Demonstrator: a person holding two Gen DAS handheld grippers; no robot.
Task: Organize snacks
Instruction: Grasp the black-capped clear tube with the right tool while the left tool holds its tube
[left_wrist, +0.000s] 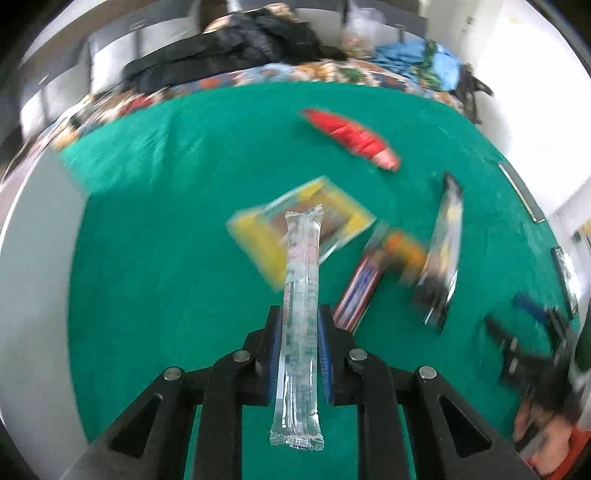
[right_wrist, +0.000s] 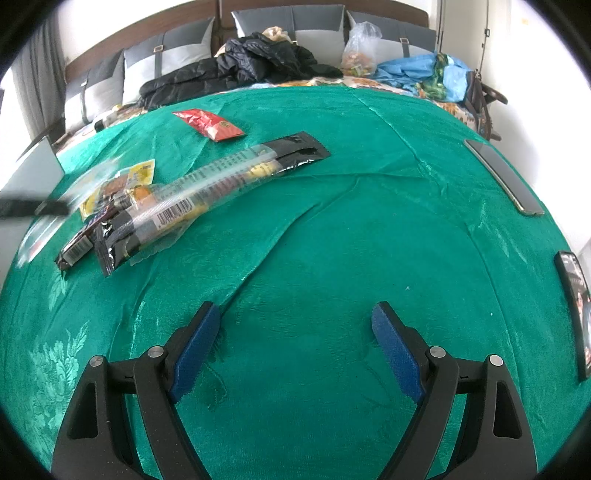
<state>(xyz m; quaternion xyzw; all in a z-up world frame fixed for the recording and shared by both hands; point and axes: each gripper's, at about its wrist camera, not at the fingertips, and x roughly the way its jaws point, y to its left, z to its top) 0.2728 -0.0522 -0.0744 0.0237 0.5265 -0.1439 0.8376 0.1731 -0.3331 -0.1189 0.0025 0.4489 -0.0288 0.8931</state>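
Observation:
My left gripper (left_wrist: 300, 314) is shut on a long clear tube-shaped snack pack (left_wrist: 300, 295) and holds it above the green cloth (left_wrist: 166, 258). Below it lie a yellow packet (left_wrist: 258, 240), a striped bar (left_wrist: 358, 291), an orange packet (left_wrist: 404, 251), a long black-ended pack (left_wrist: 443, 251) and a red packet (left_wrist: 351, 136). My right gripper (right_wrist: 295, 314) is open and empty over bare green cloth (right_wrist: 332, 240). In its view the long black-ended pack (right_wrist: 207, 192), the yellow packet (right_wrist: 129, 181), a dark bar (right_wrist: 81, 243) and the red packet (right_wrist: 210, 123) lie to the far left.
Two phones (right_wrist: 506, 177) (right_wrist: 576, 310) lie near the cloth's right edge. Black jackets (right_wrist: 240, 66), a plastic bag (right_wrist: 360, 48) and blue clothing (right_wrist: 417, 74) are piled at the back. The right gripper shows blurred at lower right in the left wrist view (left_wrist: 532, 343).

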